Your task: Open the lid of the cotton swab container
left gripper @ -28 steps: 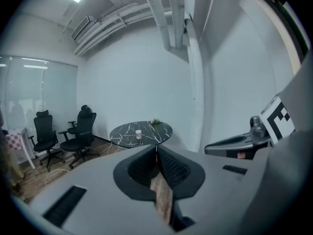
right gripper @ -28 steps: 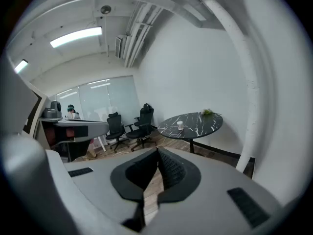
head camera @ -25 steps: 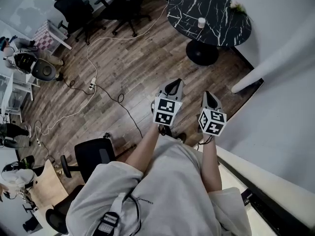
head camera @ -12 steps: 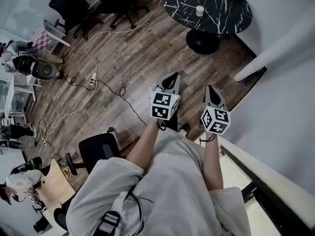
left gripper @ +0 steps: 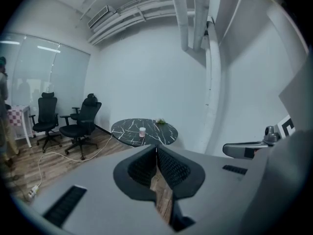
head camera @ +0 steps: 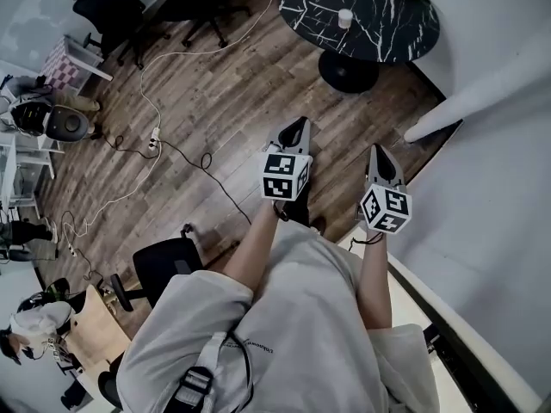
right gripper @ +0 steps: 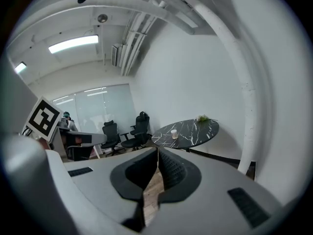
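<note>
Container tiny, far, indistinct.

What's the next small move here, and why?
Probably step toward the black marble table: the small white container on it stands well beyond the left tongs and right tongs, both shut and empty.
</note>
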Demonstrator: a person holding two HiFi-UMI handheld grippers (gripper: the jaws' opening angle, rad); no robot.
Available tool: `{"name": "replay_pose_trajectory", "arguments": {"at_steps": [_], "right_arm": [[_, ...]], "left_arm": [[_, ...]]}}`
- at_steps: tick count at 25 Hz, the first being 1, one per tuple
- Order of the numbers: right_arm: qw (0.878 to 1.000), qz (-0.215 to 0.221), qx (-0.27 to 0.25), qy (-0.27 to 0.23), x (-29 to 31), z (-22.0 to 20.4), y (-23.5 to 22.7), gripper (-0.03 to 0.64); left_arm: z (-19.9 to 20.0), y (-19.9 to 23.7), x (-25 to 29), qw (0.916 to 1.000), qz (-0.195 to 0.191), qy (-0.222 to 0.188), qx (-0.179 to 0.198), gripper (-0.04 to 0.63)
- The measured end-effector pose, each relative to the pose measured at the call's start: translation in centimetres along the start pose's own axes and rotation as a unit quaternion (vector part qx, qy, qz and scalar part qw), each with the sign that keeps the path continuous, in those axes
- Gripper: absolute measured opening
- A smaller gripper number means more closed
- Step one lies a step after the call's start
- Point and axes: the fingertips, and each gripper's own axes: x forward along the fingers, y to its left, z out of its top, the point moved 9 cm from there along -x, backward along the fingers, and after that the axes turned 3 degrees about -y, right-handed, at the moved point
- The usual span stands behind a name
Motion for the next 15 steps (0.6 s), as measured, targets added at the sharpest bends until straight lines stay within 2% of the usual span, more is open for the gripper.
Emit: {"name": "replay_pose_trajectory", "arguments": {"at_steps": [8,12,15], "right_arm": [[0.999,-0.024,-0.016,0.016,7.7,1.9,-1.3,0.035],[0.999,-0.027,-0.004,0.020,12.4,3.4,-1.7,0.035],[0.999,-0.036,-0.009,0.029,16.3,4.6,-2.0,0.035]], "left_arm": [[2.9,4.4,6.1,0.9995,0.031,-0.006,-0.007,0.025],[5.3,7.4,9.6,0.9990,0.032,-0.014,-0.029,0.025],[7.0,9.7,13.0,0.9990,0.031,-0.011,-0.030,0.025]]}}
